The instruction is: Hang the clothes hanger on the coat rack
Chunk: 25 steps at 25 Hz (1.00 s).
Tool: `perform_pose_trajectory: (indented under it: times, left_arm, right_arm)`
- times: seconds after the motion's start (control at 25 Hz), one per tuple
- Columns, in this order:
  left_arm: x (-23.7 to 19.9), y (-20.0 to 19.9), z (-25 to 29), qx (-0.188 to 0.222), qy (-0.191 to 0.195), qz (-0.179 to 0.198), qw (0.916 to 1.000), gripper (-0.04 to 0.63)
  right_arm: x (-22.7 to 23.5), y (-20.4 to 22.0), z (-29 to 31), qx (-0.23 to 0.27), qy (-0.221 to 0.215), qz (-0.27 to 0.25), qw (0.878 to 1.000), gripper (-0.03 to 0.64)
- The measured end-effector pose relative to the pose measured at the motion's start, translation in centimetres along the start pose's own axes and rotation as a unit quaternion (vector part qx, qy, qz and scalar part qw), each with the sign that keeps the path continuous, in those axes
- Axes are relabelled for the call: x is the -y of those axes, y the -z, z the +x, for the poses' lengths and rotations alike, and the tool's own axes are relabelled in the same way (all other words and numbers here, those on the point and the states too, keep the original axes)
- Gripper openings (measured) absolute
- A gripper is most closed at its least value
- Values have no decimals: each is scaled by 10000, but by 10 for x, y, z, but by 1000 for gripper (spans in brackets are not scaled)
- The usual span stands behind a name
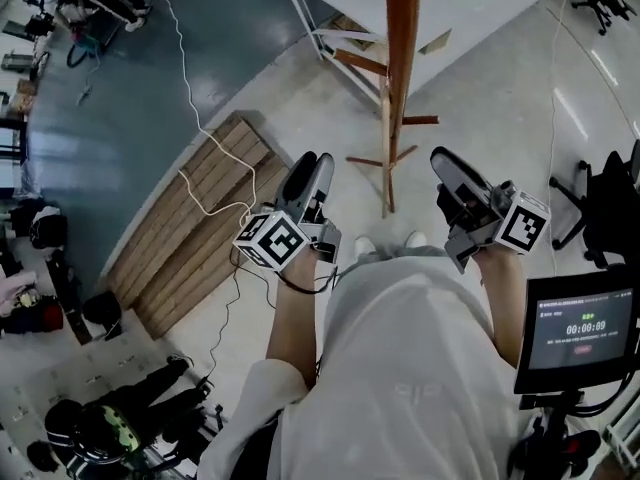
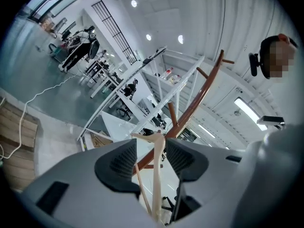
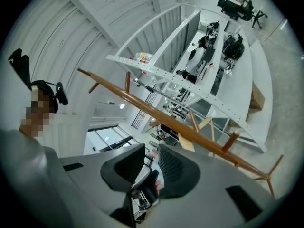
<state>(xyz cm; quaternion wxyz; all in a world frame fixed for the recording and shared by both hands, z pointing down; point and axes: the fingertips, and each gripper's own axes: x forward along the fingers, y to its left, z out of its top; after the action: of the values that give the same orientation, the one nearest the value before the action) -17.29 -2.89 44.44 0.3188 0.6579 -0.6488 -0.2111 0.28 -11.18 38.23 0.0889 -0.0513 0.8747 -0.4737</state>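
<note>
The brown wooden coat rack (image 1: 402, 28) stands just ahead of me, its pegs sticking out from the pole. A pale wooden clothes hanger (image 1: 386, 148) hangs down along the pole, its top beside a left peg; I cannot make out its hook. My left gripper (image 1: 310, 168) is held left of the rack, apart from the hanger, open and empty. In the left gripper view the hanger (image 2: 155, 175) shows beyond the gap, with the rack (image 2: 199, 96) behind. My right gripper (image 1: 448, 163) is right of the rack, slightly open with nothing in it. Its own view shows the rack pole (image 3: 156, 110).
A white metal shelving frame (image 1: 330, 28) stands behind the rack. Wooden planks (image 1: 200, 218) lie on the floor to the left, crossed by a white cable (image 1: 195, 108). At the right are a monitor (image 1: 580, 333) showing a timer and a black office chair (image 1: 600, 208).
</note>
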Motion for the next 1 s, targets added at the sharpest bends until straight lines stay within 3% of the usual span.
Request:
perform_pose_trajectory:
  times: [0.16,0.36,0.6,0.88,1.0]
  left_arm:
    - [5,-11,-46,382,-247,60,9989,194]
    - [23,-20,-77,470,-365,23,9982,193]
    - [29,-15,-119,750,-610,-10,9953,192]
    - [34,-22,-139,985,-630,-182,9930,21]
    - [31,-19,-142,967,-697,-257,9925,6]
  right_arm:
    - [-22,31,39,-604,-522,43,9968,97]
    - [-48,48,66,-1007,-709,115,9923,97]
    - [-75,91,91,-1654,-1247,172,9782,97]
    - [-89,110,101,-1962,-1357,150,9710,97]
    - [-94,116,101,-2059,-1446,125,9677,97]
